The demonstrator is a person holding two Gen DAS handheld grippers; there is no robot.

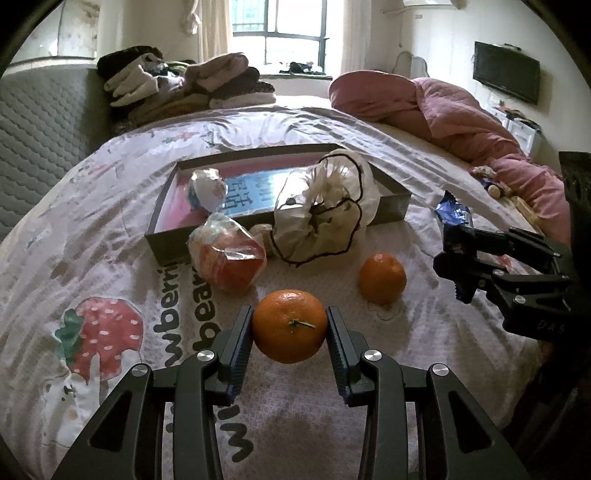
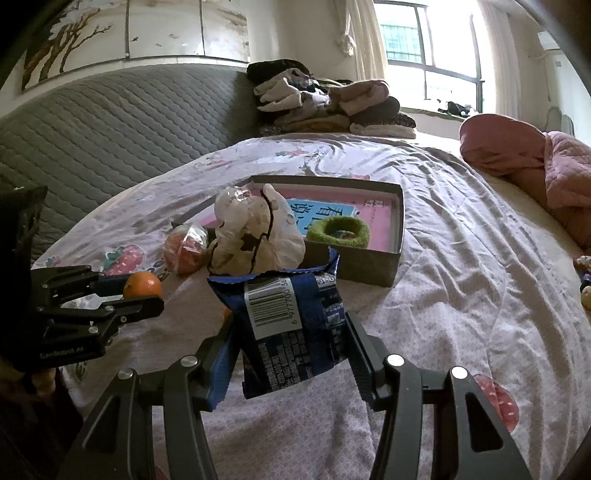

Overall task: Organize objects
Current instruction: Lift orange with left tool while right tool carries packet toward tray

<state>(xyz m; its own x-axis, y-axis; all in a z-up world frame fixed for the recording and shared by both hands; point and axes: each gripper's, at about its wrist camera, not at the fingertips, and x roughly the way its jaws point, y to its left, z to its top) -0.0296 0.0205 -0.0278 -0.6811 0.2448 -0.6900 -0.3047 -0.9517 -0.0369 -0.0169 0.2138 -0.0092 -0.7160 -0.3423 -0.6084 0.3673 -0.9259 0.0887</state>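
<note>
Left hand-held gripper (image 1: 290,326) is clamped on an orange (image 1: 290,325), held just above the bed sheet (image 1: 369,398). The right hand-held gripper (image 2: 288,343) is gripping a blue snack packet (image 2: 291,332) — a second orange (image 1: 382,277) sits on the sheet near the shallow box (image 1: 395,206), a white drawstring bag (image 1: 328,206) leaning on its rim.

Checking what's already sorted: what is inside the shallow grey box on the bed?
Inside the shallow grey box: a pink-and-blue printed sheet, a fuzzy green ring, a small wrapped item. The white drawstring bag hides part.

Daylight from the blown-out window (image 1: 279,33) lights both sharp frames; fisheye edges curve, dark.
</note>
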